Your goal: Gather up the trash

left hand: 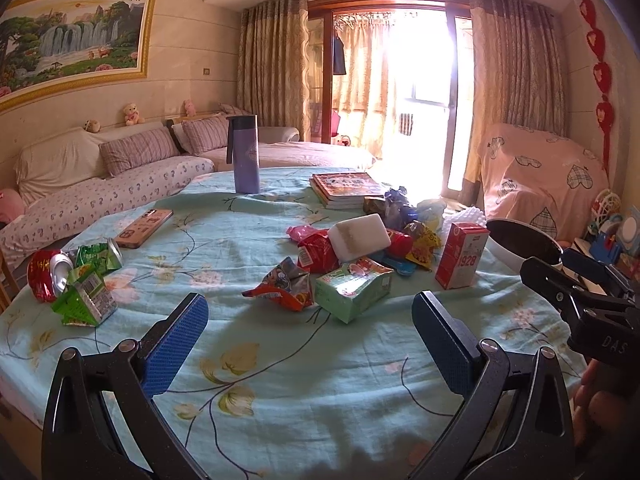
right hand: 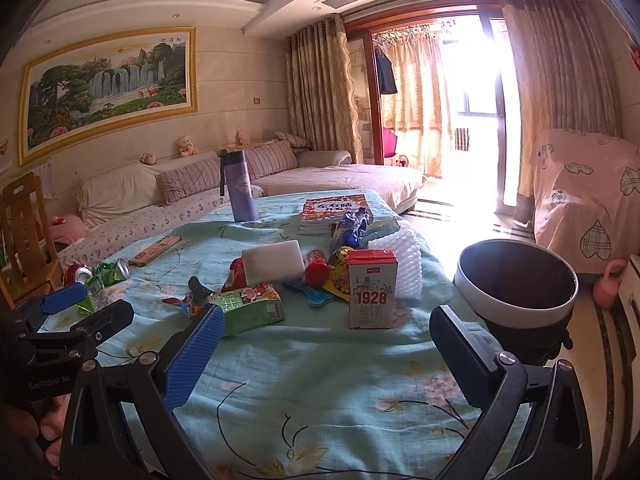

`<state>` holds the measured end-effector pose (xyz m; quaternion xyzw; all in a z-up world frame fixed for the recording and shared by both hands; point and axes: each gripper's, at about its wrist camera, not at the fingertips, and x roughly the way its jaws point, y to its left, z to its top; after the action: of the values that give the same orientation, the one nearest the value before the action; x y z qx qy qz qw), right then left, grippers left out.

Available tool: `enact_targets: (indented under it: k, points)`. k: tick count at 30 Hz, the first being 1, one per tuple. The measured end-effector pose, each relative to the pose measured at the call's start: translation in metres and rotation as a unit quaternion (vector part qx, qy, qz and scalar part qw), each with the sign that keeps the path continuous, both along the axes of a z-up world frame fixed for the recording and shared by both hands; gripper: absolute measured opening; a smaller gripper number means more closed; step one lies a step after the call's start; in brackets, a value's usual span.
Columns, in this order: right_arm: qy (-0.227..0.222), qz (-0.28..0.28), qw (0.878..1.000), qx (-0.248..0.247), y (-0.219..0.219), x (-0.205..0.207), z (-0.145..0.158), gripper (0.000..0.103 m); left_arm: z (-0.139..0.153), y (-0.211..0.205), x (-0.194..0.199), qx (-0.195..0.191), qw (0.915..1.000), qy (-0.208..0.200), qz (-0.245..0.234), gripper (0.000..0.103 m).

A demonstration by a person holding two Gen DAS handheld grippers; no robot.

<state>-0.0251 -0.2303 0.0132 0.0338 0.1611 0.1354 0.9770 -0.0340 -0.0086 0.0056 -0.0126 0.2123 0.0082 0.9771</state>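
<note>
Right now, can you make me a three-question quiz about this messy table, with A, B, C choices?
1. Where is the bin?
A. on the table
B. beside the table's right edge
C. on the sofa

2. What colour is the bottle?
A. purple
B. yellow
C. orange

3. How is the 1928 carton?
A. crushed flat
B. lying down
C. standing upright

Answers:
1 B, it stands off the tablecloth, at the right.
2 A, its body is purple with a dark lid.
3 C, its print reads upright and it stands on its base.
</note>
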Motion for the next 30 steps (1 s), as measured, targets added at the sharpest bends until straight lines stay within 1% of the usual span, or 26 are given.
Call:
enact_targets:
  k: [30]
  points:
    - [0.002,0.001,1.0,0.002,-0.0007,-0.001,0.0015,0.103,-0.0026,-0.0026,0.0004,0.0,1.0,0.002,-0.009,0.103]
